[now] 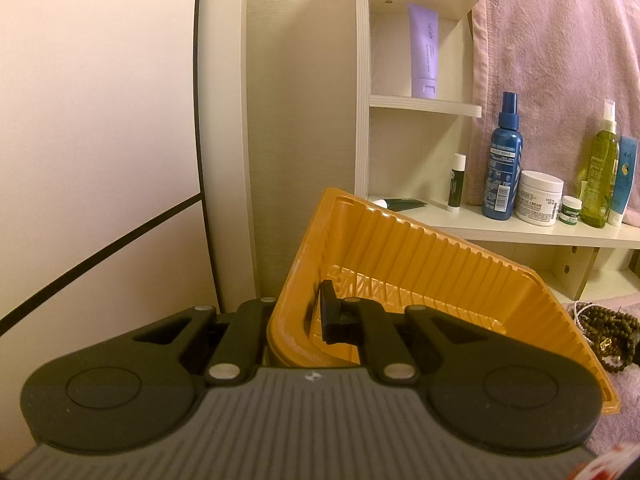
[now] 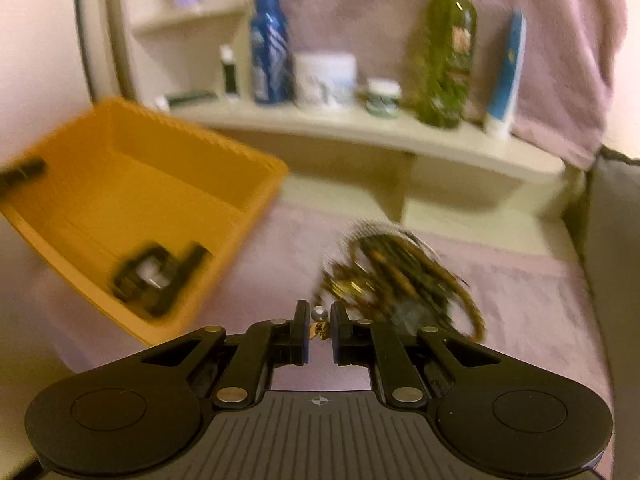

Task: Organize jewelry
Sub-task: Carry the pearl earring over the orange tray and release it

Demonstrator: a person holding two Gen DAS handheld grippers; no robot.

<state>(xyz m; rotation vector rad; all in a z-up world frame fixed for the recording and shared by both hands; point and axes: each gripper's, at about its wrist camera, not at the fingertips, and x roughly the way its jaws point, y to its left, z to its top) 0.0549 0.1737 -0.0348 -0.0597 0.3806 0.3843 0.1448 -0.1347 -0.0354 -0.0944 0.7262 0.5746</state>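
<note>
Fingers of the left gripper [image 1: 294, 322] are pressed together on the near wall of the orange tray [image 1: 432, 264], one finger outside the wall and one inside, so the tray is clamped and stands tilted, its far corner lifted toward the shelf [image 1: 520, 232]. Fingers of the right gripper [image 2: 320, 326] stand only a little apart, and between them sits a small gold piece [image 2: 319, 330] with a round silver bead [image 2: 319, 313] just above it; the picture is blurred, so I cannot tell if the pads really press on it.

I take the orange tray as the landmark. In the right wrist view, a dark object [image 2: 158, 276] with a pale face lies inside the tray near its lower corner; the blur hides what it is. Right of the tray, on the pink cloth [image 2: 520, 288], lies a heap of brown bead strings [image 2: 404, 272], and the right gripper is just in front of this heap. In the left wrist view the same bead strings [image 1: 604, 332] show just beside the right rim of the tray, with a thin strand of white beads [image 1: 578, 314] at their left edge.

Behind the tray, on the shelf, stand a blue spray bottle [image 1: 502, 160], a white cream jar [image 1: 538, 198], a small jar with a green label [image 1: 570, 210], a green bottle [image 1: 600, 172] and a small lip balm stick [image 1: 456, 182]. Higher behind the tray, a lilac tube [image 1: 424, 52] stands on an upper shelf.
</note>
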